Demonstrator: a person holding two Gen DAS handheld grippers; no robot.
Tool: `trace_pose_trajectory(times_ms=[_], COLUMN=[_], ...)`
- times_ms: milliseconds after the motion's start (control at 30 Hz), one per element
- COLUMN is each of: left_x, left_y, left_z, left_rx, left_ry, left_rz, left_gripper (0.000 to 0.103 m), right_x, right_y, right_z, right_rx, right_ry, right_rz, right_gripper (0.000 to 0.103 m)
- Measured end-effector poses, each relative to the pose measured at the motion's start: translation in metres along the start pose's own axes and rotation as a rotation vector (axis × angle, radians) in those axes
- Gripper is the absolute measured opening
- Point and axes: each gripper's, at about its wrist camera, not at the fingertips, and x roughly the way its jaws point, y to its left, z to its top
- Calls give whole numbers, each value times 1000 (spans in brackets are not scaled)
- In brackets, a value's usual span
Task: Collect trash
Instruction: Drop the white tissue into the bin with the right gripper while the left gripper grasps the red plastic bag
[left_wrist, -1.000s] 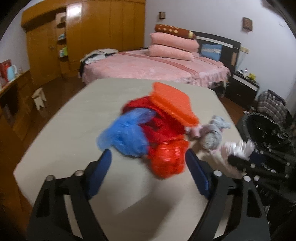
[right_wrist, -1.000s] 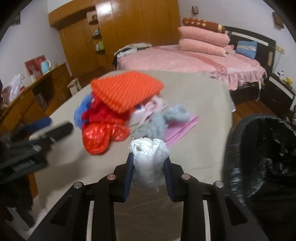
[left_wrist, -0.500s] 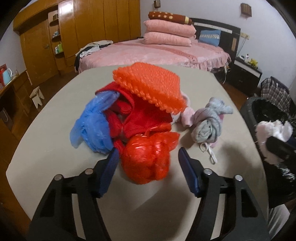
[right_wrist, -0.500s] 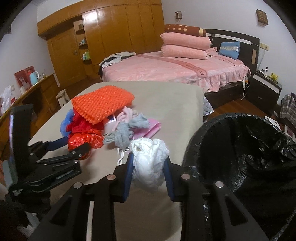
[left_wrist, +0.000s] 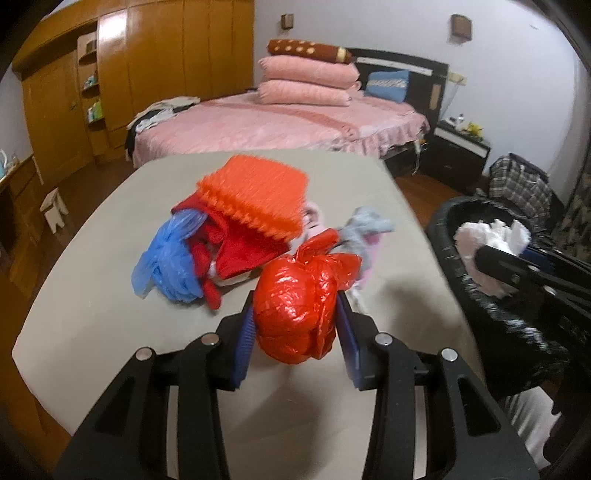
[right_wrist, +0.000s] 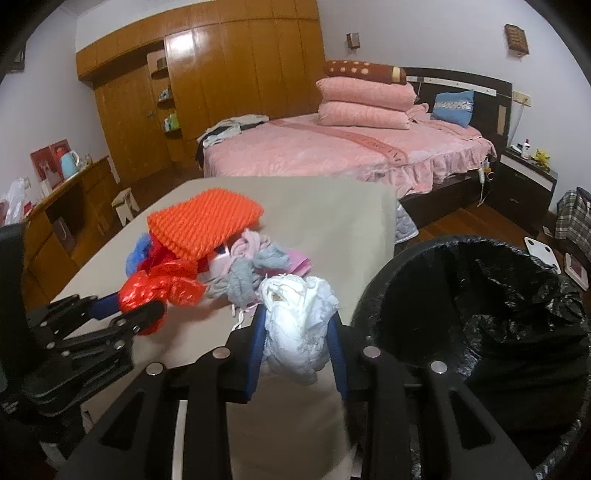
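Observation:
My left gripper (left_wrist: 295, 321) is shut on a crumpled red plastic bag (left_wrist: 299, 306) at the near side of the pile on the beige table (left_wrist: 110, 302). It also shows in the right wrist view (right_wrist: 147, 295). My right gripper (right_wrist: 297, 332) is shut on a white crumpled wad (right_wrist: 295, 325), held beside the rim of the black-lined trash bin (right_wrist: 480, 314). In the left wrist view the white wad (left_wrist: 487, 243) is over the bin's rim (left_wrist: 447, 236).
The pile holds an orange knitted cloth (left_wrist: 255, 195), a blue plastic bag (left_wrist: 170, 258), red cloth (left_wrist: 236, 251) and grey and pink socks (right_wrist: 247, 273). A pink bed (right_wrist: 332, 151) stands behind the table, a wardrobe (right_wrist: 221, 74) beyond, a nightstand (right_wrist: 524, 184) right.
My left gripper has closed on the red plastic bag and lifted it slightly. My right gripper has carried the white wad to the right, up to the bin's rim.

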Motion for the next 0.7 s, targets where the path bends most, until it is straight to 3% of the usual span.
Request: trace_pose_trajectory(times_ms=[267, 700], left_x=[-15, -3], left_y=[-28, -129], left_z=[24, 55], left_rx=[32, 156], left_ry=[-57, -86], left_rz=[-79, -278], left_gripper=[40, 40], right_x=[-27, -67], right_y=[-34, -117], right_z=[12, 8], right_rx=[62, 182], right_ry=[-71, -130], right_rz=[-71, -278], right_gripper=[32, 33])
